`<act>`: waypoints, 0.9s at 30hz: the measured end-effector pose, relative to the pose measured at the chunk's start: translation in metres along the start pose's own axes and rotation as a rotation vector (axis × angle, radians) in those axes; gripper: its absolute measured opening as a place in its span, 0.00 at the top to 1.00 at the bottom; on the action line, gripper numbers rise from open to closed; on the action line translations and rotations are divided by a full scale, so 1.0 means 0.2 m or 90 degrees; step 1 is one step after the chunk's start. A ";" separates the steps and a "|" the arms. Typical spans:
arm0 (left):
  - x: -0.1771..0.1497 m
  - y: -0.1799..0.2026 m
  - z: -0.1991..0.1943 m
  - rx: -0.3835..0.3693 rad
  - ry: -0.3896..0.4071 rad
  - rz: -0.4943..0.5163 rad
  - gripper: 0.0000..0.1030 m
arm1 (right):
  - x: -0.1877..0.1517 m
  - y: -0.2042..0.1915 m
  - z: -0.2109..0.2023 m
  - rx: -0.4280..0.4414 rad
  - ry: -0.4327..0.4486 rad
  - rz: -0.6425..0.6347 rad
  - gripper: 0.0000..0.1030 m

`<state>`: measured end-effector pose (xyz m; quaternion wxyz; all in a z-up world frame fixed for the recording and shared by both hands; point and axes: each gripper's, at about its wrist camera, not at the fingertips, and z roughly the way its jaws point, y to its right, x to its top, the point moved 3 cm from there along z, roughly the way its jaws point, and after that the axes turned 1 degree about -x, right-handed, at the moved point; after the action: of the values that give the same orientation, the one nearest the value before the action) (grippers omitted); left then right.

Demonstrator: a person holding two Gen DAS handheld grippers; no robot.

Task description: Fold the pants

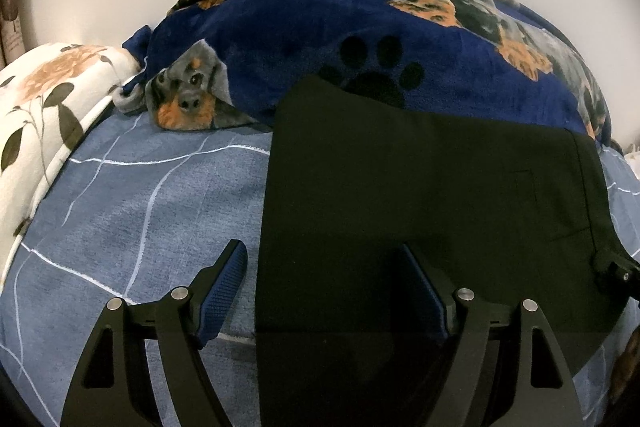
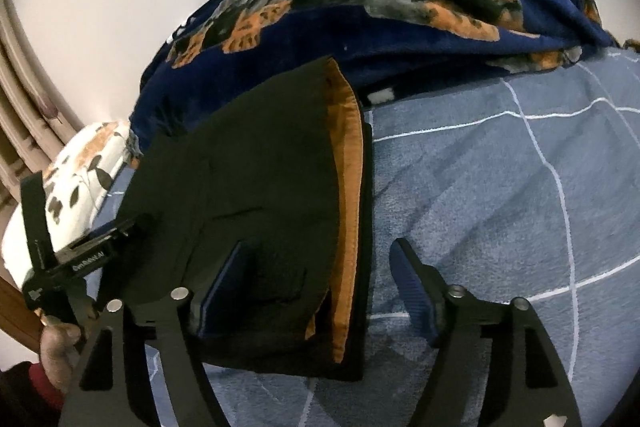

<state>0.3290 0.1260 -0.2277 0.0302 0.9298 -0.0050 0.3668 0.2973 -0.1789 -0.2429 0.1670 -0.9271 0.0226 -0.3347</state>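
Black pants (image 1: 432, 179) lie folded flat on the blue checked bedsheet (image 1: 132, 211). My left gripper (image 1: 322, 247) is open and straddles their left edge, one blue-padded finger (image 1: 226, 279) over the sheet and the other over the cloth. In the right wrist view the pants (image 2: 256, 155) show an orange lining (image 2: 350, 187) along their right edge. My right gripper (image 2: 317, 245) is open across that edge, with its right finger (image 2: 412, 283) over bare sheet. Neither gripper's pads press on the fabric. A hand holds the left gripper (image 2: 64, 263) at the pants' far side.
A heaped navy fleece blanket with dog and paw prints (image 1: 360, 27) lies right behind the pants, touching their far end. A floral white pillow (image 1: 52, 99) sits at the left. A white wall rises behind the bed, with curtains (image 2: 16, 99) at the left.
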 end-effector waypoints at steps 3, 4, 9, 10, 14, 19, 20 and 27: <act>0.00 0.00 0.00 0.003 0.001 0.002 0.24 | 0.00 0.00 0.00 -0.016 0.000 -0.006 0.25; 0.00 0.00 0.00 0.004 0.002 0.003 0.24 | 0.00 0.00 0.00 -0.021 0.000 -0.006 0.23; 0.00 0.00 0.00 0.006 0.002 0.003 0.23 | 0.00 0.00 0.00 -0.039 0.001 -0.009 0.19; 0.00 0.00 0.00 0.009 0.003 0.003 0.22 | 0.00 0.00 0.00 -0.041 0.000 -0.010 0.18; 0.00 0.00 -0.01 0.034 0.010 0.007 0.19 | 0.01 0.00 0.00 -0.054 0.001 -0.012 0.14; 0.00 0.00 -0.07 0.067 0.034 0.013 0.19 | 0.01 0.00 -0.01 -0.073 0.008 -0.007 0.11; 0.00 -0.01 -0.09 0.079 0.037 0.014 0.19 | 0.01 0.00 -0.03 -0.093 0.012 -0.011 0.11; -0.03 -0.05 -0.46 0.084 0.117 -0.020 0.12 | -0.06 -0.08 -0.35 -0.106 0.087 0.015 0.09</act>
<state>0.2613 0.1421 -0.1655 -0.0251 0.8922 0.0365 0.4495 0.2426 -0.1835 -0.1942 0.0916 -0.9124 0.0724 -0.3923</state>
